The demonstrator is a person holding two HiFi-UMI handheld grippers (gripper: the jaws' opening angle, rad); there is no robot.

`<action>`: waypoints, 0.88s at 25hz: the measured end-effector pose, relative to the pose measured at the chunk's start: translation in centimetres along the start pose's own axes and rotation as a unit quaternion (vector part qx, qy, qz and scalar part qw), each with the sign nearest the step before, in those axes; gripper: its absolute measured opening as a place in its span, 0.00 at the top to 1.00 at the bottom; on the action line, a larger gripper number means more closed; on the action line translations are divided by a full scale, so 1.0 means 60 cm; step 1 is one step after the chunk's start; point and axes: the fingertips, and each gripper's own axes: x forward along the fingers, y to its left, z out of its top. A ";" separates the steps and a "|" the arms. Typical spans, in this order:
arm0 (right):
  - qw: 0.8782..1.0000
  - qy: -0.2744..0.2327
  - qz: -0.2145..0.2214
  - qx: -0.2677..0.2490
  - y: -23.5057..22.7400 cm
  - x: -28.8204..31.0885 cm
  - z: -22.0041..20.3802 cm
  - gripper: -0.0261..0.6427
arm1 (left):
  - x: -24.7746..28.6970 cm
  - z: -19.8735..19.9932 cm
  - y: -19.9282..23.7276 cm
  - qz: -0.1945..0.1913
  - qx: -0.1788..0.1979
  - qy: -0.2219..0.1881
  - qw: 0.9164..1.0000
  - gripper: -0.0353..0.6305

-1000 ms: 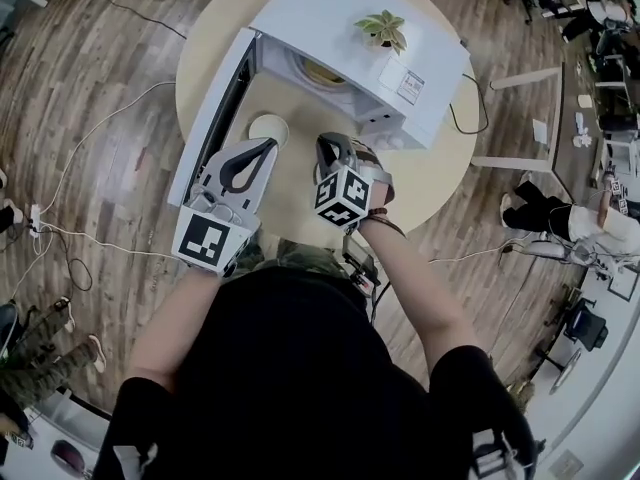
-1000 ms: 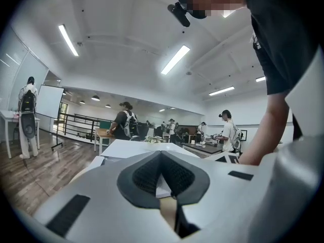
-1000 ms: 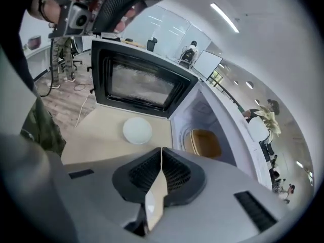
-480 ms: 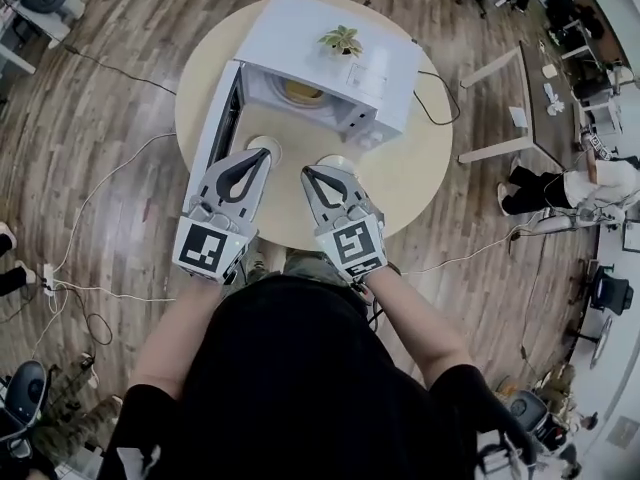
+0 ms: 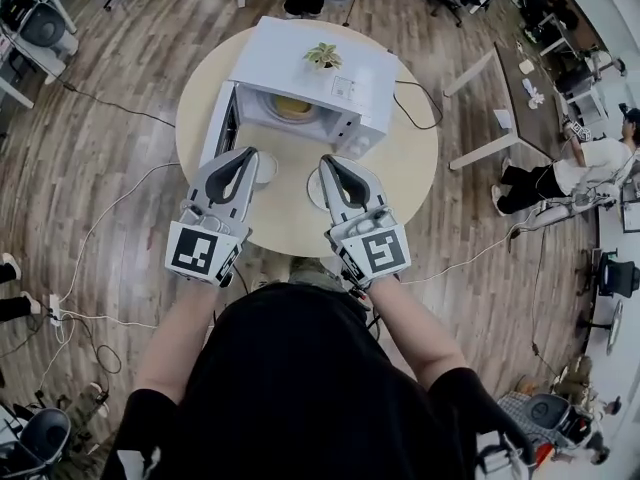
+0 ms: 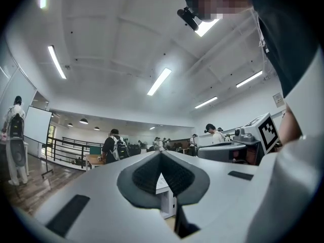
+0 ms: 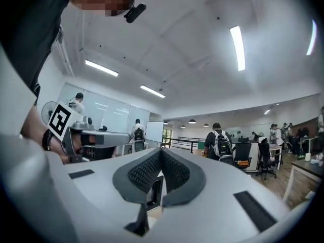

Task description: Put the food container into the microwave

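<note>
Though only head view shows plant (image 5: pixel 322 56) atop open microwave (image 5: pixel 280 60), left claw (image 6: pixel 161 154) pressed together empty, right claw (image 7: pixel 161 150) likewise.

Right gripper (image 7: pixel 161 152) with jaws closed tip to tip, empty; left gripper (image 7: pixel 98 138) alongside; person with backpack (image 7: pixel 221 145) stands beyond.

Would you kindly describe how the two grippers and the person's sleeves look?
Both the left gripper and right gripper are light grey wedges with black ribbed fingers, each bearing a cube of black-and-white square markers. The person wears a black short-sleeved top.
</note>
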 end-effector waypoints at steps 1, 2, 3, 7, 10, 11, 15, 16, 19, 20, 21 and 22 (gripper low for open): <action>1.000 -0.010 -0.008 0.006 -0.005 -0.004 0.008 0.94 | -0.002 0.005 0.001 0.001 0.000 -0.003 1.000 0.92; 1.000 -0.018 -0.014 0.011 -0.009 -0.008 0.015 0.94 | -0.004 0.010 0.003 0.002 0.000 -0.005 1.000 0.92; 0.999 -0.026 -0.020 0.016 -0.013 -0.012 0.021 0.94 | -0.006 0.013 0.004 0.003 -0.001 -0.008 1.000 0.92; 0.998 -0.052 -0.041 0.020 -0.021 -0.025 0.039 0.94 | -0.013 0.020 0.012 0.006 -0.005 -0.013 1.000 0.92; 0.997 -0.058 -0.050 0.016 -0.021 -0.032 0.046 0.94 | -0.018 0.026 0.015 0.006 -0.006 -0.015 1.000 0.92; 0.997 -0.059 -0.052 0.015 -0.020 -0.033 0.046 0.94 | -0.020 0.028 0.016 0.006 -0.006 -0.016 1.000 0.92; 0.996 -0.059 -0.066 0.011 -0.019 -0.042 0.041 0.94 | -0.027 0.030 0.018 0.004 -0.008 -0.016 1.000 0.92; 0.996 -0.058 -0.070 0.010 -0.018 -0.045 0.038 0.94 | -0.030 0.030 0.019 0.003 -0.009 -0.016 1.000 0.92; 0.995 -0.057 -0.076 0.009 -0.013 -0.051 0.034 0.94 | -0.037 0.029 0.022 0.002 -0.010 -0.015 1.000 0.92; 0.995 -0.058 -0.076 0.010 -0.012 -0.052 0.034 0.94 | -0.039 0.029 0.023 0.003 -0.012 -0.015 1.000 0.92; 0.995 -0.058 -0.077 0.010 -0.011 -0.053 0.034 0.94 | -0.041 0.029 0.025 0.003 -0.013 -0.016 1.000 0.92; 0.995 -0.056 -0.077 0.008 -0.010 -0.054 0.033 0.94 | -0.042 0.029 0.025 0.004 -0.013 -0.016 1.000 0.92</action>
